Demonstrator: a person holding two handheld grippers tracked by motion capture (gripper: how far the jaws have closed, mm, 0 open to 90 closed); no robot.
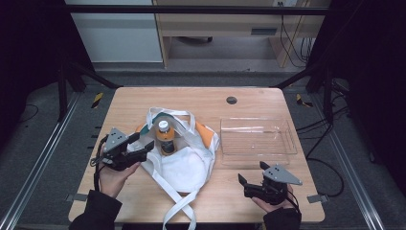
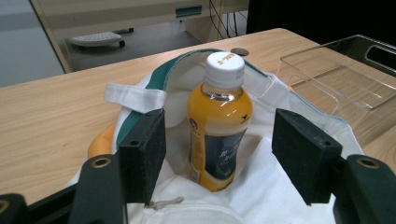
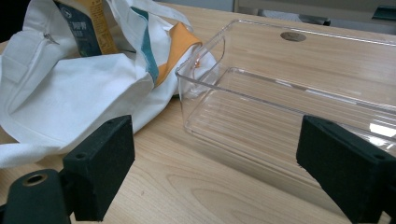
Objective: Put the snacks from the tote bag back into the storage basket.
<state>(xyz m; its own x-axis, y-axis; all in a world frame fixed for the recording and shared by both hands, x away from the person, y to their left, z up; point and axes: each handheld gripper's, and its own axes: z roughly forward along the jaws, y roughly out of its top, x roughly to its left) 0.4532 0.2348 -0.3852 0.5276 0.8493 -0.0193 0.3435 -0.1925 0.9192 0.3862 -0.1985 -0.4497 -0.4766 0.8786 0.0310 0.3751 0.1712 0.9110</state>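
The left gripper [image 2: 219, 154] has its fingers [image 2: 142, 158] apart either side of the upright orange-drink bottle [image 2: 218, 126] in the white tote bag [image 1: 184, 165] mid-table, so closing and lifting seems next, while the right gripper [image 1: 253, 179] waits with fingers apart near the clear tray [image 1: 257, 139] at right.

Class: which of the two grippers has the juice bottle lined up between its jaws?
The left gripper: bottle sits ahead between its open jaws; the right gripper faces the tray.
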